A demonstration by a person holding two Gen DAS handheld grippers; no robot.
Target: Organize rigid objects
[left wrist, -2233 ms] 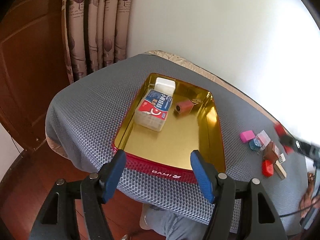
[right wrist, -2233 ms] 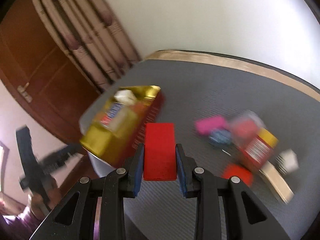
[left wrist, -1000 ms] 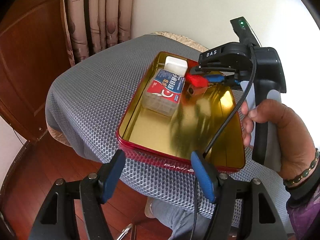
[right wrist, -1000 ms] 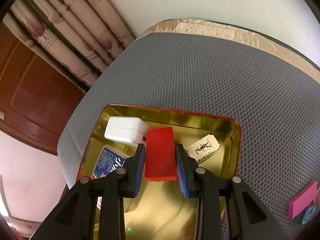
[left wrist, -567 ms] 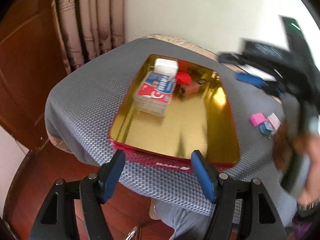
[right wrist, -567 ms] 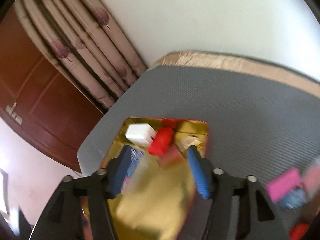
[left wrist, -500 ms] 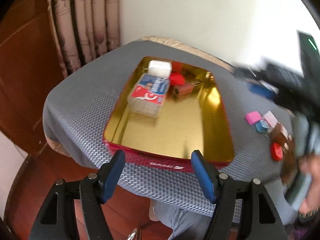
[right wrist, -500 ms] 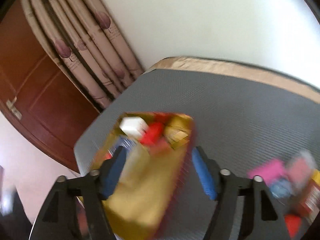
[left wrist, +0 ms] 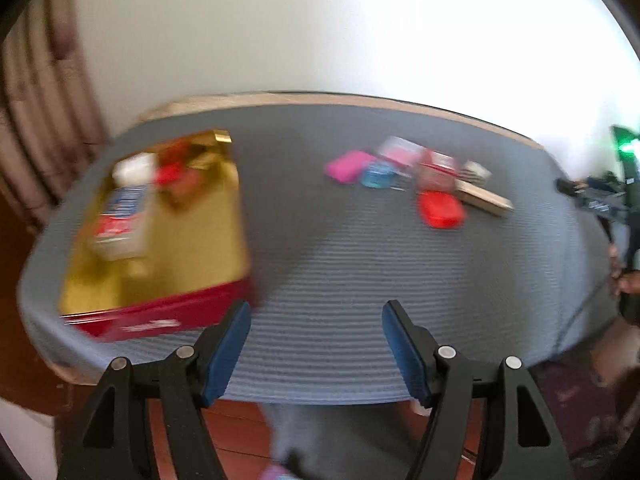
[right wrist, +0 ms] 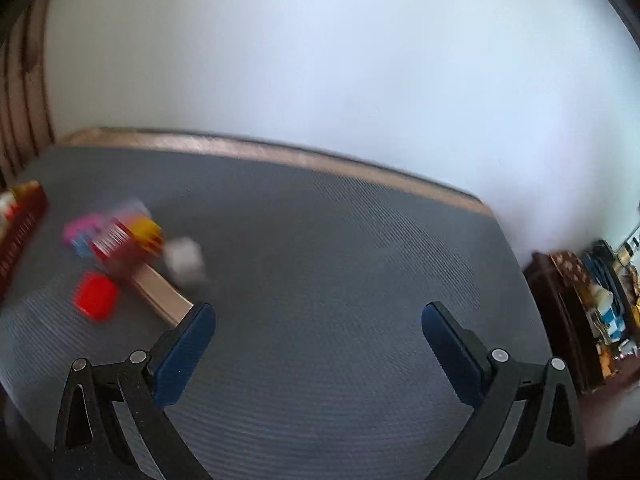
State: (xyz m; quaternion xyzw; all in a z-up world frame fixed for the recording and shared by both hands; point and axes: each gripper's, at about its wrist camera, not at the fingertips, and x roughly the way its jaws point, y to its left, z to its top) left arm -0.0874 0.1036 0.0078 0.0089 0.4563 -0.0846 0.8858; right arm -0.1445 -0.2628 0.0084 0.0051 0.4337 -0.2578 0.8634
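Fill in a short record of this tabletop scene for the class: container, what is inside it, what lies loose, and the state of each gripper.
container: red tin with gold inside, on the grey mat
in tin: white block, blue-and-red box, small red piece
loose on mat: pink block, red block, wooden strip
left gripper: open, empty
right gripper: jaws opening, nothing between them

I note the right gripper [right wrist: 318,320] no longer carries the red block [left wrist: 170,172]; its jaws are opening, with only grey mat [right wrist: 320,280] between them. That block now lies in the gold tray [left wrist: 192,248], in the blurred far corner beside the white box [left wrist: 132,166]. The right wrist view has swung off the tray, which now sits at the left edge of the frame. In the left wrist view the tray has shifted to the left, and the loose pile, including the pink piece [left wrist: 346,166], now sits upper centre.
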